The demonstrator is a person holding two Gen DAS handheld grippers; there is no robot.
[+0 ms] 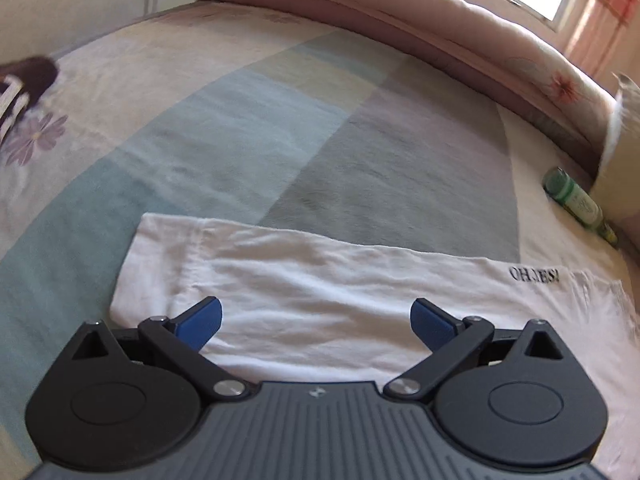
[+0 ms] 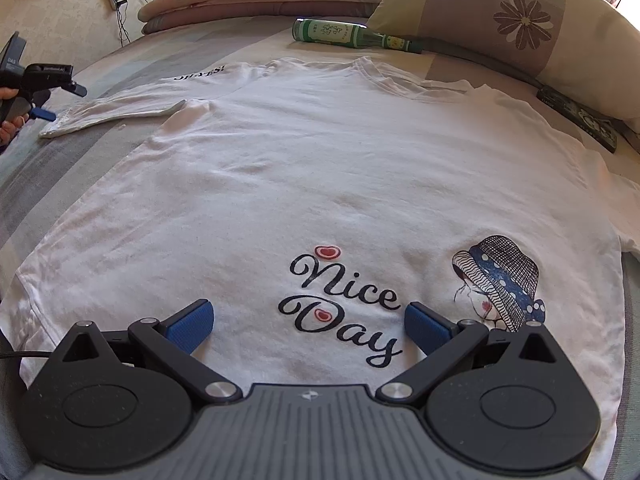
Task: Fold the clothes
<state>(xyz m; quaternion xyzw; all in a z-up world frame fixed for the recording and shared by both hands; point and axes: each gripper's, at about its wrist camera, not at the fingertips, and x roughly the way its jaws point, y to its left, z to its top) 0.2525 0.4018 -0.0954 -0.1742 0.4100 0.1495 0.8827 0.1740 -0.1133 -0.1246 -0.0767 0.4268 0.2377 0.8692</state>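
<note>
A white T-shirt (image 2: 320, 168) lies spread flat on the bed, front up, with "Nice Day" lettering and a hat print near its hem. Its left sleeve (image 1: 280, 280) stretches out sideways, with small black lettering on the shoulder. My left gripper (image 1: 316, 320) hovers open just over that sleeve, blue pads apart, nothing between them. In the right wrist view the left gripper (image 2: 52, 100) shows at the far left, held by a hand beside the sleeve's cuff. My right gripper (image 2: 308, 320) is open above the shirt's hem, straddling the lettering.
A green glass bottle (image 2: 348, 34) lies on the bed beyond the collar, beside a floral pillow (image 2: 520, 20). A dark remote (image 2: 580, 120) rests at the right. A folded quilt (image 1: 400, 12) lines the far edge. A dark striped garment (image 1: 20, 88) sits far left.
</note>
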